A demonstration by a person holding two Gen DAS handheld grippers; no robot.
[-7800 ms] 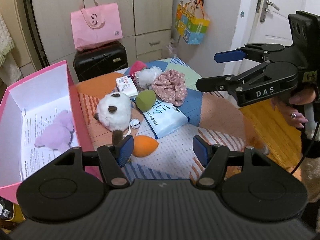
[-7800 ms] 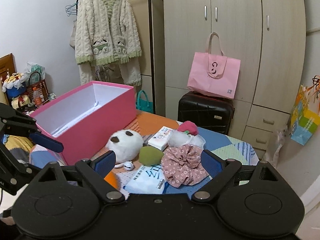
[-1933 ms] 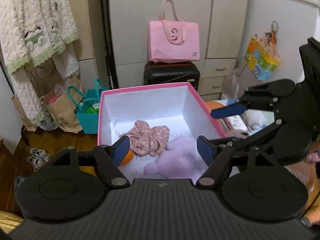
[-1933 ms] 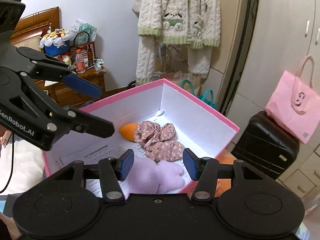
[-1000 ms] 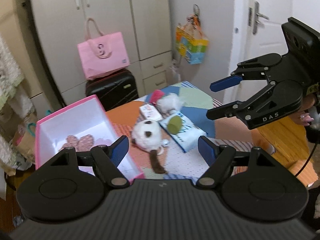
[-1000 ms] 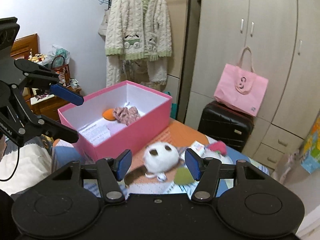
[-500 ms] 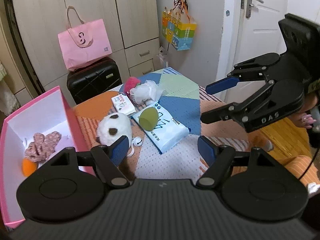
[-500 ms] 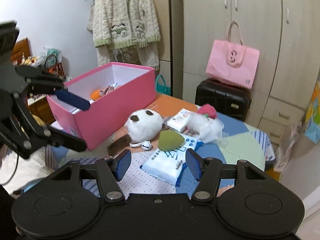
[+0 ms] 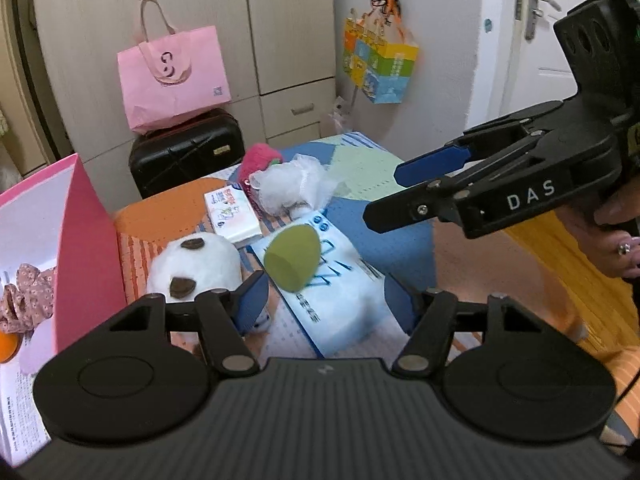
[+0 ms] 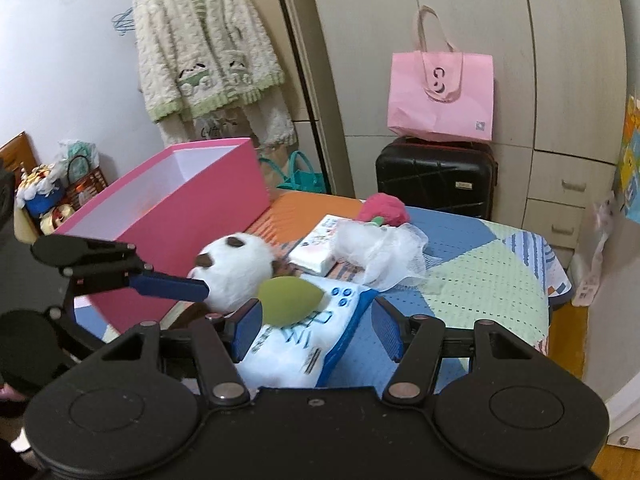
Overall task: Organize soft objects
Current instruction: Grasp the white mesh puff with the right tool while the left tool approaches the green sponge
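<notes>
Your left gripper (image 9: 326, 300) has just been narrowing, empty, over the green sponge (image 9: 294, 258) at centre frame on the tissue pack (image 9: 340, 300) — your right gripper (image 9: 384, 194), lettered "DAS", gapes empty at right.

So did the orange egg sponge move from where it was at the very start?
Yes. The orange egg sponge left the tablecloth beside the panda plush and now lies inside the pink box.
</notes>
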